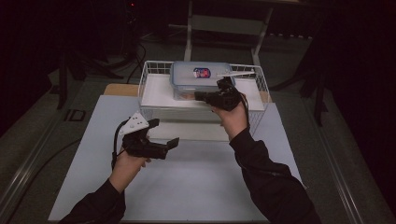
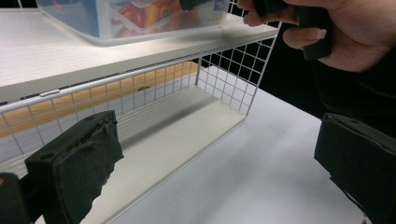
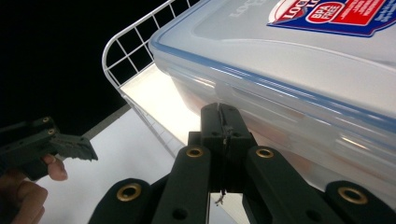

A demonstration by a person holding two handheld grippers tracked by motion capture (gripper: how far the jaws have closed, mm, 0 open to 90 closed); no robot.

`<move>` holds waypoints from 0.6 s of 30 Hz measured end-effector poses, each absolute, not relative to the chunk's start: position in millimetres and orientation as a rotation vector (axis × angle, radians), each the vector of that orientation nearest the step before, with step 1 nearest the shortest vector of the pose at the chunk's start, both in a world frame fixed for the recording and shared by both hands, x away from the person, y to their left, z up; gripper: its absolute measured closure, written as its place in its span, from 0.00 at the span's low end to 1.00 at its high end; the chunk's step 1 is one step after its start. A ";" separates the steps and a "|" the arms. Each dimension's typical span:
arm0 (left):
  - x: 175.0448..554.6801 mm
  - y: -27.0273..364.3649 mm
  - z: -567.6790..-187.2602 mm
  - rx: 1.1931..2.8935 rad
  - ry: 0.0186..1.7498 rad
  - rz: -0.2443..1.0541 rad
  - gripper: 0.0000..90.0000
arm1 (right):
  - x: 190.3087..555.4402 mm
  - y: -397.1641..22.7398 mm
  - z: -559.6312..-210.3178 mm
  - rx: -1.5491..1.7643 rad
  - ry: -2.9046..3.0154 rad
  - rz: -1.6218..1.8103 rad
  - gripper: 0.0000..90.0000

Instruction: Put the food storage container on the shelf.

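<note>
Table: white sheet, wire rack at far edge. Box: clear, lidded, on rack's upper shelf. Right gripper: jaws pressed together, tips at box's near side. Left gripper: jaws spread, empty, over table before rack.

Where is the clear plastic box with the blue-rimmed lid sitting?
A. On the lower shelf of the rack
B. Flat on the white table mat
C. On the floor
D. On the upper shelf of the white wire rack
D: the plastic box rests on the top shelf of the wire rack, above the lower shelf seen in the left gripper view.
</note>
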State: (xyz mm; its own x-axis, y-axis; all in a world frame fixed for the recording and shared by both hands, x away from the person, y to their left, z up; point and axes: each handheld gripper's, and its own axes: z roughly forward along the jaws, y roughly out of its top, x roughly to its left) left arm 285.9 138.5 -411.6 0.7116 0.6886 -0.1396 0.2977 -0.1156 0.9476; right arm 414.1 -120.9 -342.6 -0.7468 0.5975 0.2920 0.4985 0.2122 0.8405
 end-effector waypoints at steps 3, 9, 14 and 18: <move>284.5 137.8 -410.6 1.706 0.786 0.402 0.00 | 408.6 -120.9 -341.4 1.047 2.382 1.594 0.95; 279.3 138.6 -407.1 1.689 0.770 0.401 0.00 | 387.8 -122.7 -338.2 0.953 2.402 1.592 0.66; 273.5 135.7 -404.8 1.699 0.740 0.402 0.00 | 368.9 -131.6 -342.9 0.878 2.402 1.628 0.40; 270.7 131.6 -405.7 1.712 0.724 0.391 0.00 | 357.3 -148.9 -360.9 0.876 2.401 1.703 0.22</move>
